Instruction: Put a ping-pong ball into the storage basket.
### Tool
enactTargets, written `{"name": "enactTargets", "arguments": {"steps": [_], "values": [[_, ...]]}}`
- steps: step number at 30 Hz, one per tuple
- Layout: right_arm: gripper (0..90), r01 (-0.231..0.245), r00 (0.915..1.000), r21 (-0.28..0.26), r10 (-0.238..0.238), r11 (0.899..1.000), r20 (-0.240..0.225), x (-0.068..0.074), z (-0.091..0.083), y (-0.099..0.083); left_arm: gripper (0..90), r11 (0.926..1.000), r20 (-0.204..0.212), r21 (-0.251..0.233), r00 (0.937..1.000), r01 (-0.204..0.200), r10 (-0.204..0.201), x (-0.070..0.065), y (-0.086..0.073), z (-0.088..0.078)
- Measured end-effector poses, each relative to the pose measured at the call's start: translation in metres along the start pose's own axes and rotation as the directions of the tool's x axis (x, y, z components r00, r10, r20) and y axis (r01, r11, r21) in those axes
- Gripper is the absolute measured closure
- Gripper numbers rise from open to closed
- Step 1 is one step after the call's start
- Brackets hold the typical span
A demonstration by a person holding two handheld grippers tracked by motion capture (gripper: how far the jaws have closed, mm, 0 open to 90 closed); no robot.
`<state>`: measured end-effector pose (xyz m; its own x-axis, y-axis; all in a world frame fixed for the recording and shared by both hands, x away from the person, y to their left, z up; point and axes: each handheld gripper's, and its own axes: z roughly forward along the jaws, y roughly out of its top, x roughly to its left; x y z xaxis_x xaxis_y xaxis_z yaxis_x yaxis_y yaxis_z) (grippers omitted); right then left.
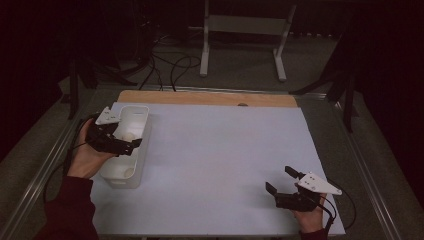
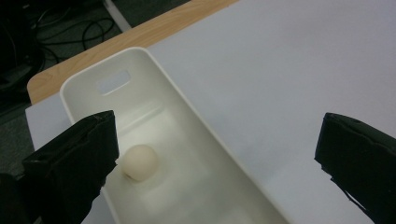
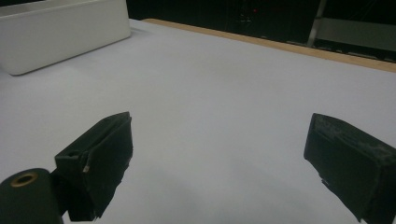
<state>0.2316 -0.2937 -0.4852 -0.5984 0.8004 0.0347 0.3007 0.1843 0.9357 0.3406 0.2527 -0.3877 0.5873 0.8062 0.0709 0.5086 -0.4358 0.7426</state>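
A white oblong bin (image 1: 120, 181) stands at the left of the white table sheet (image 1: 215, 160). A cream ball (image 1: 128, 135) lies in its far half and a second ball (image 1: 128, 172) near its front end. My left gripper (image 1: 131, 141) hangs over the bin, open; in the left gripper view it (image 2: 217, 154) has nothing between its jaws, and the ball (image 2: 139, 162) rests on the bin floor below, inside the rim (image 2: 187, 100). My right gripper (image 1: 280, 180) sits low at the front right, open and empty (image 3: 219, 158).
A wooden strip (image 1: 200, 97) edges the table's far side. Beyond it a white stand (image 1: 245, 30) and cables (image 1: 170, 67) are on the floor. Metal rails (image 1: 45, 170) run along both sides. The bin's side wall (image 3: 60, 32) is far off in the right gripper view.
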Motion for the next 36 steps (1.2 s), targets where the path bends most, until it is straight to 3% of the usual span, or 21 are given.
{"name": "enactTargets", "arguments": {"steps": [15, 20, 29, 36], "values": [[7.8, -0.002, 1.0, 0.0, 0.002, 1.0, 0.0, 0.0, 0.0, 0.0, 0.1, 0.9986, 0.045, -0.049, 0.9987, -0.022, 0.024, -0.019, 0.002, 0.003], [7.8, 0.0, 1.0, -0.003, 0.0, 1.0, 0.0, 0.0, -0.001, 0.0, 0.1, 0.9955, 0.063, -0.095, 0.998, -0.004, 0.01, -0.026, -0.002, 0.003], [7.8, -0.001, 1.0, -0.002, 0.001, 1.0, -0.001, 0.0, -0.001, 0.0, 0.1, 0.9927, 0.088, -0.12, 0.996, -0.008, 0.018, -0.043, -0.01, 0.008], [7.8, -0.002, 1.0, -0.002, 0.002, 1.0, -0.002, 0.0, 0.0, 0.0, 0.1, 0.9861, 0.111, -0.166, 0.9936, -0.005, 0.024, -0.056, -0.018, 0.009]]}}
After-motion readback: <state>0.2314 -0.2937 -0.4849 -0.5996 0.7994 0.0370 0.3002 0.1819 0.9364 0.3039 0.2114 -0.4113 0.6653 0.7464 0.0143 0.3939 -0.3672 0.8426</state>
